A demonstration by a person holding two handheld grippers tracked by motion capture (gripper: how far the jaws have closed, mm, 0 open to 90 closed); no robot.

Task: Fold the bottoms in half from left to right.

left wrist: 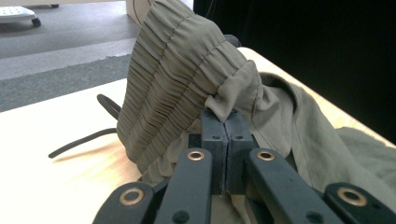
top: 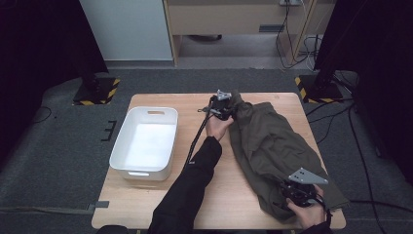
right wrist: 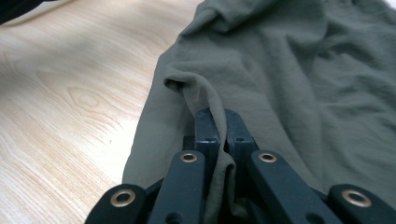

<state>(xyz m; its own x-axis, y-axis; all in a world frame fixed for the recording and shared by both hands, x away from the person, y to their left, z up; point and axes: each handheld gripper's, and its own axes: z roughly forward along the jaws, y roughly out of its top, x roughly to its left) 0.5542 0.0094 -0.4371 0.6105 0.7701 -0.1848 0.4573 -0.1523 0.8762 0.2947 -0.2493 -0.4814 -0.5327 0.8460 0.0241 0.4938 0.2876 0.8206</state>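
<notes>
Left gripper view: left gripper [left wrist: 226, 122] pinches the olive trousers' [top: 272, 146] gathered waistband at the table's [top: 160, 204] far edge; right gripper [right wrist: 219, 122] clamps a hem fold near the front right corner. Soft, light, floppy cloth; these thick edges look like the best holds.

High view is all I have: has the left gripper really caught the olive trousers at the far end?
Observer: Yes. In its own view the left gripper is shut on the gathered waistband of the olive trousers.
Operator: And the right gripper?
Observer: The right gripper pinches a raised fold at the cloth's edge.
Operator: Anything beside the waistband?
Observer: A dark drawcord lies on the table.
</notes>
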